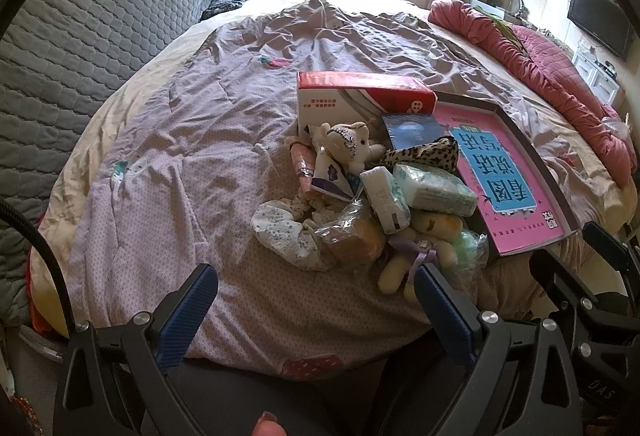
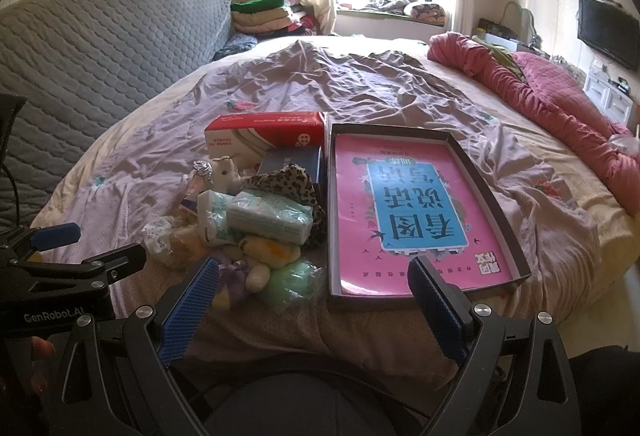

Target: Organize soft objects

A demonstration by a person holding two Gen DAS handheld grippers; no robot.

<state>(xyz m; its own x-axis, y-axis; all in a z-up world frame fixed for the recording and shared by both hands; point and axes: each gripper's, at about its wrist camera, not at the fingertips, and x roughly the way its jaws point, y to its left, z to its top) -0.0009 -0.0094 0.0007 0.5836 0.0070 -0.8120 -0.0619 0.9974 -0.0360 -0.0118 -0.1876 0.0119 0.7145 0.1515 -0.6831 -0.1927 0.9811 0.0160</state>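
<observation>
The left gripper (image 1: 316,292) hangs over the near edge of the bed (image 1: 168,164), its fingers (image 1: 188,312) spread wide and holding nothing. Just ahead lies the pile of soft things: a floral scrunchie (image 1: 280,232), a bagged sponge (image 1: 352,236), a white plush (image 1: 350,148), two tissue packs (image 1: 432,190), a leopard pouch (image 2: 288,180) and a yellow plush (image 2: 268,248). Behind the pile stands a red box (image 2: 264,134). To the right lies a shallow tray (image 2: 494,192) with a pink book (image 2: 408,212) in it. The right gripper (image 2: 314,290) hovers at the tray's near corner, fingers (image 2: 438,312) apart, empty.
</observation>
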